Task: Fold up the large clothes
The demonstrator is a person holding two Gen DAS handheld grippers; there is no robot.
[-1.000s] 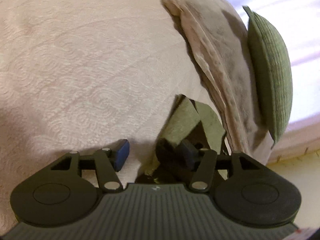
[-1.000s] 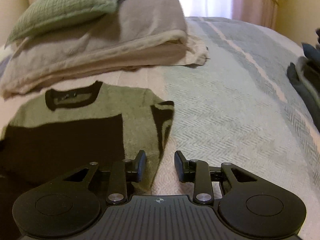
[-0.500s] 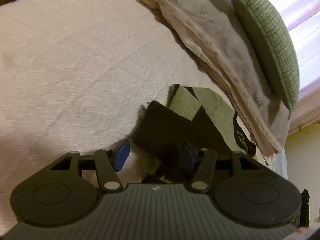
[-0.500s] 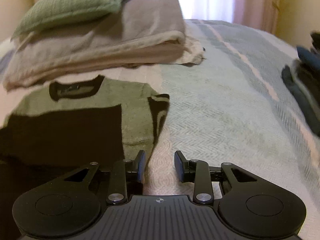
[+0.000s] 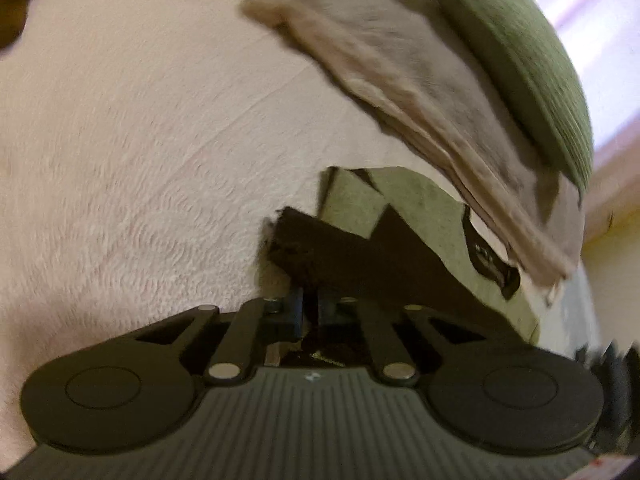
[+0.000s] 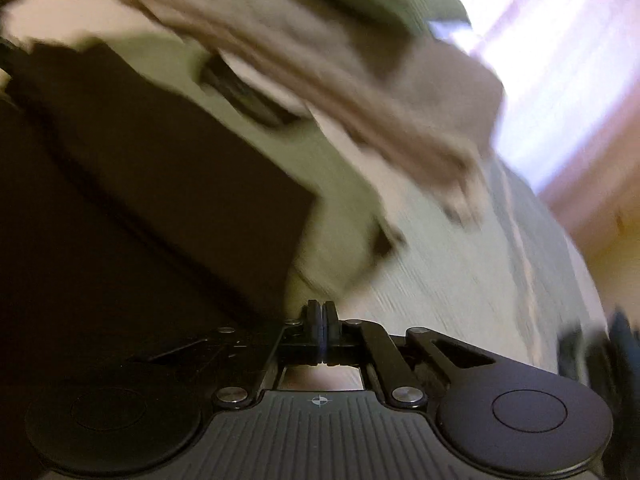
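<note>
- Left gripper (image 5: 308, 312) has just closed on the dark hem of the green-and-black sweater (image 5: 404, 204), lying at one o'clock below the folded blanket (image 5: 400, 80).
- Right gripper (image 6: 322, 320) has just snapped fully closed at the sweater's near edge (blur hides any pinched cloth) — check it.
- Lift both corners level — carry the hem toward the collar.

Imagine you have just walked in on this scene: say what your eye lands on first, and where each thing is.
The green and black sweater lies on the pale bedspread, right ahead of both tools. Behind it a green cushion rests on a stack of folded beige blankets, in front of a bright window. The left gripper has just closed its jaws on dark sweater fabric; the right gripper has just closed at the sweater's edge, though blur hides whether it holds cloth.
</note>
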